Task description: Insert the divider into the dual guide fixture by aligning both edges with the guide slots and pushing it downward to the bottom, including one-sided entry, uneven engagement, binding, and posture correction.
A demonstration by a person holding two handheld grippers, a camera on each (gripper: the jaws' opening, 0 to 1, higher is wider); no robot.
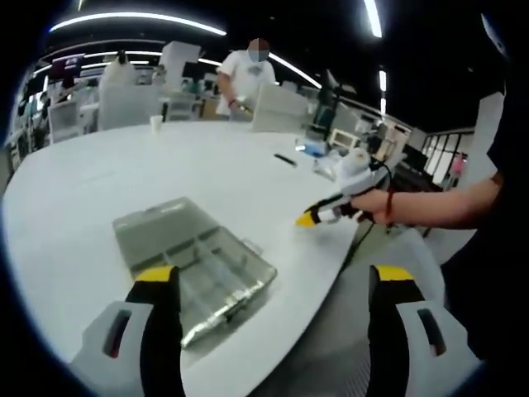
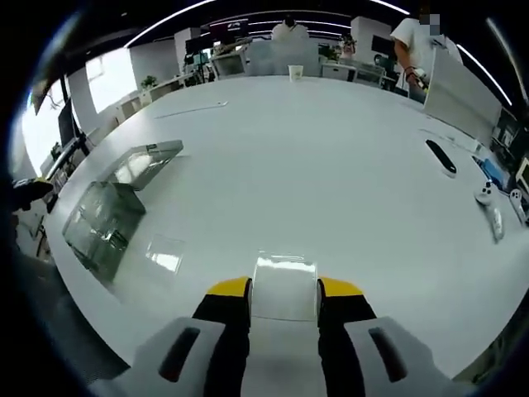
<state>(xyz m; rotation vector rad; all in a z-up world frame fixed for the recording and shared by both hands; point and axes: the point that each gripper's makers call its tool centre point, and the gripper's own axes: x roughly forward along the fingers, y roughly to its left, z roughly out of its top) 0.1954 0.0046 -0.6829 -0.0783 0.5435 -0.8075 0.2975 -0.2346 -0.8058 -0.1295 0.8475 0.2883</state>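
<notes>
The dual guide fixture (image 1: 194, 265) is a clear plastic compartment box lying on the white table (image 1: 124, 182), just ahead of my left gripper (image 1: 274, 277), whose jaws stand wide open and empty. In the right gripper view the box (image 2: 103, 217) sits far left with its lid (image 2: 145, 161) laid open. My right gripper (image 2: 283, 291) is shut on a clear flat divider (image 2: 283, 271), held over the table's near part. The right gripper (image 1: 326, 213) also appears at the table edge in the left gripper view, held by a hand. A second clear piece (image 2: 165, 252) lies beside the box.
A paper cup (image 2: 295, 72) stands at the table's far side. A black remote (image 2: 440, 157) and white controllers (image 2: 489, 198) lie to the right. A person (image 1: 245, 78) stands beyond the table. The table's rounded edge (image 1: 331, 273) runs close to both grippers.
</notes>
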